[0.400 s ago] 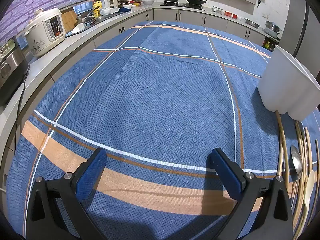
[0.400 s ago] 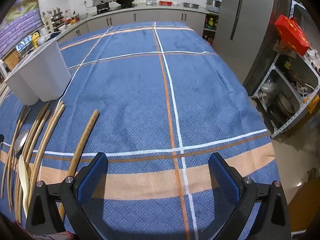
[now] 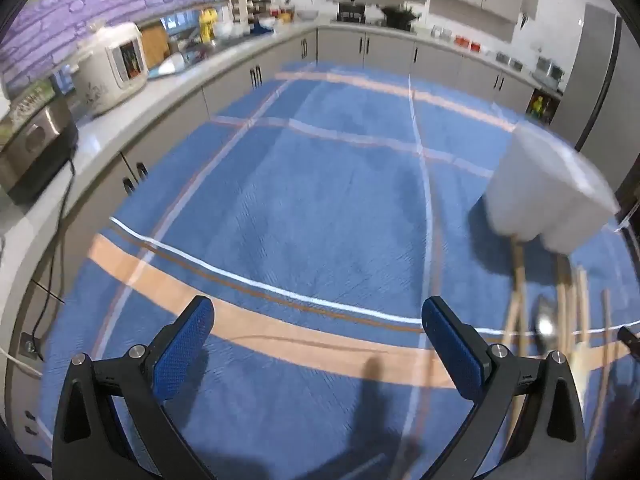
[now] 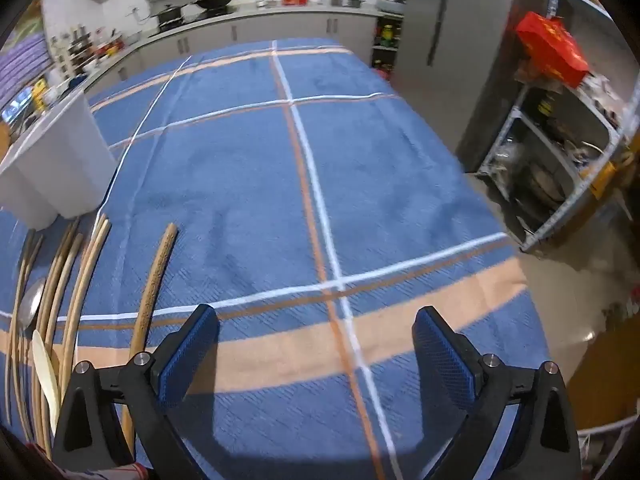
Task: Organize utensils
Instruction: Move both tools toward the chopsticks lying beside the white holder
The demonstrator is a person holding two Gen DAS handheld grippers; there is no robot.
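Several wooden utensils (image 4: 68,280) lie side by side on the blue tablecloth, with a metal spoon (image 4: 31,302), a pale spatula (image 4: 45,372) and a thick wooden handle (image 4: 156,276) among them. A white lobed utensil holder (image 4: 56,164) stands upright behind them. In the left wrist view the holder (image 3: 548,192) is at the right, with the utensils (image 3: 520,300) and spoon (image 3: 546,324) below it, blurred. My left gripper (image 3: 318,356) is open and empty, left of the utensils. My right gripper (image 4: 316,356) is open and empty, right of them.
The blue plaid tablecloth (image 4: 248,168) covers the table. A counter with a rice cooker (image 3: 114,66) and a black appliance (image 3: 32,148) runs along the left. A metal shelf rack (image 4: 560,168) and a fridge (image 4: 448,40) stand beyond the table's right edge.
My left gripper has risen and pulled back, so the holder and utensils sit further in from the right edge, blurred by motion. My right gripper has lifted slightly. Both stay open.
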